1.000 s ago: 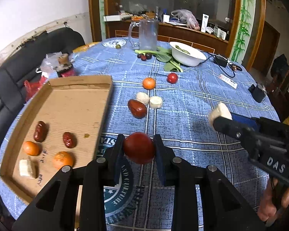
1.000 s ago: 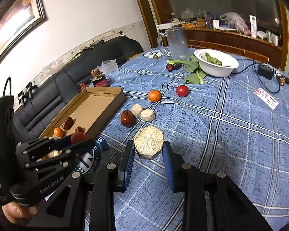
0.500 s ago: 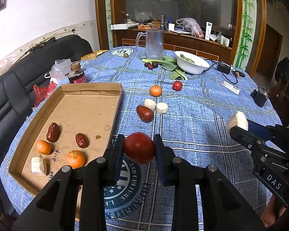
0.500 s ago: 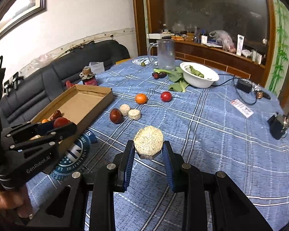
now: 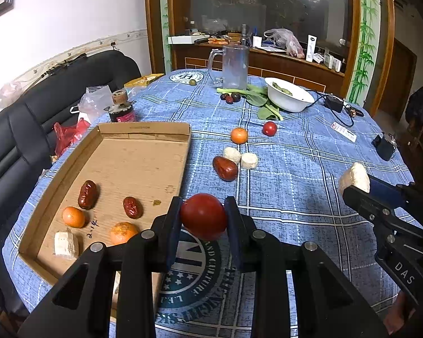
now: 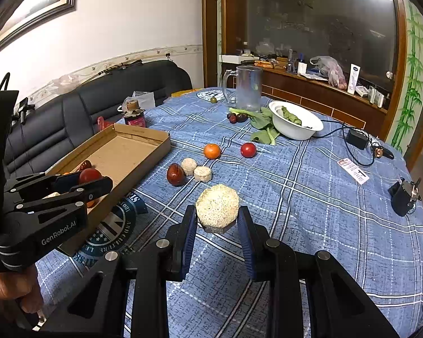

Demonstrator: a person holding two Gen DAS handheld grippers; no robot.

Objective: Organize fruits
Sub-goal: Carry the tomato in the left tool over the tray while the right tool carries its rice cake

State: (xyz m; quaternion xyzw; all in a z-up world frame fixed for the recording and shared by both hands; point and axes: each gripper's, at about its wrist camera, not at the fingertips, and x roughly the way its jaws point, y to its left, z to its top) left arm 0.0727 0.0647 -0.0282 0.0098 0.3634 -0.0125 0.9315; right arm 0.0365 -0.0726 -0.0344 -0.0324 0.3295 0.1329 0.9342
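Tomato: your left gripper (image 5: 203,217) has its two fingers clamped on a red tomato (image 5: 203,215), low centre of the left wrist view, held above the tablecloth just right of the box's right wall.
Pale chunk: your right gripper (image 6: 217,219) is pinched on a pale, grainy fruit piece (image 6: 217,205), lower centre of the right wrist view, off the cloth.
Box: the cardboard box (image 5: 186,152) fills the left of the left wrist view; two red dates, two oranges and a white piece sit in its lower-left part, and the upper half of its floor is bare.
Loose fruit: a dark red fruit (image 5: 225,168) touching two pale pieces (image 5: 241,157) at frame centre; an orange (image 5: 239,135) and a small tomato (image 5: 269,128) just above them, apart from each other.
Open cloth: the blue checked tablecloth (image 6: 324,225) is bare across the lower right of the right wrist view.
Far edge: glass mug (image 5: 234,66), white bowl (image 5: 292,104) and greens, upper centre.
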